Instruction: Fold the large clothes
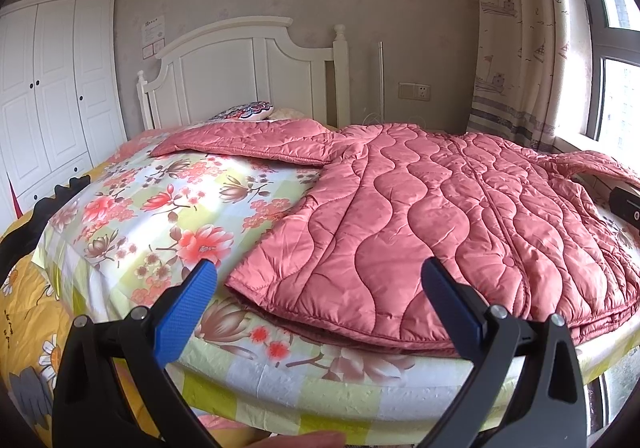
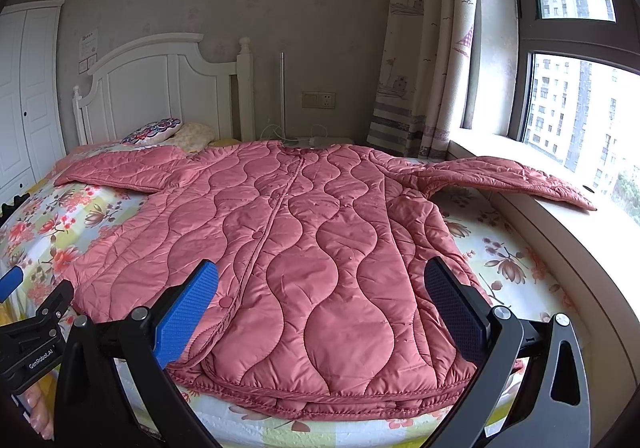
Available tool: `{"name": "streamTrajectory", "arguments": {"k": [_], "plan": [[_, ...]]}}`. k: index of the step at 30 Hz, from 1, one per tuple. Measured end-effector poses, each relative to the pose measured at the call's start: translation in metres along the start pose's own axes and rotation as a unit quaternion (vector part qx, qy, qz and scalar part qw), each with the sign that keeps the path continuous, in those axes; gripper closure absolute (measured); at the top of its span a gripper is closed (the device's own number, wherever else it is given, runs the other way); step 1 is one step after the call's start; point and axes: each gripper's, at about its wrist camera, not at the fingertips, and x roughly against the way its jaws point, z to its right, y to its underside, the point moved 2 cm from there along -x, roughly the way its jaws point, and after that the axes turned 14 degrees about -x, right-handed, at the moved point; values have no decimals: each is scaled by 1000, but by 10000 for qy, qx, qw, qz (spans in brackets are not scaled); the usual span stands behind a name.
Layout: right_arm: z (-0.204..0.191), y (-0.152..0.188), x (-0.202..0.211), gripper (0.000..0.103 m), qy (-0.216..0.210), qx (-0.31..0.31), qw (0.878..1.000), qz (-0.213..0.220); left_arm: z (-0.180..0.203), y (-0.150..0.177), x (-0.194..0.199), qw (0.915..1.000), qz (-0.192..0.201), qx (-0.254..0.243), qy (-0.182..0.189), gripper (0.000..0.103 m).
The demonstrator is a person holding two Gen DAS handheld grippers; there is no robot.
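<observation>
While both tools hover at the foot of the bed, neither touches cloth. Left hand-held gripper point(image 1: 320, 280): released, blue pads spread wide, nothing between them; it sits over the near left hem corner of the coat. Far left of it, a white wardrobe point(image 1: 52, 88) with dark knobs. Ahead and left, bare floral bedsheet point(image 1: 160, 208), pale green and white squares with red blossoms; a yellow daisy-print cover point(image 1: 28, 312) hangs lower left. Beyond, a white headboard point(image 1: 240, 68) against beige patterned wallpaper, a patterned pillow point(image 1: 248, 110) at its base.

Pink quilted coat point(image 2: 300, 248): lies flat, front up, snap placket closed, hem toward the tools, collar toward the headboard. Left sleeve point(image 2: 120, 168) spread out over the sheet; right sleeve point(image 2: 520, 176) reaches off the bed onto the windowsill point(image 2: 560, 224).

Right hand-held gripper point(image 2: 322, 280): released, pads wide apart, held just above the hem with the coat's lower middle between the fingers' lines, no contact seen. Ahead of it, a wall socket point(image 2: 319, 99). To its right, a sailboat-print curtain point(image 2: 424, 48), then a dark-framed window point(image 2: 572, 96) showing apartment blocks.
</observation>
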Motion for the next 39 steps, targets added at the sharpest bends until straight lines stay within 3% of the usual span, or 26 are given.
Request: {"name": "streamTrajectory", "arguments": {"k": [22,31,39], "plan": [[-4,6,-1,4,-4,-9,10000,-39,0,0,-1,9998,102,-149,22,2],[8,10,-20,4,131,-36,9996,-248,9,-46,-29,9994,170,-223,219,2],[22,1,-44,4,327,-27,9990,-298,44,-89,-74,9958,206,-795,406,2]]}}
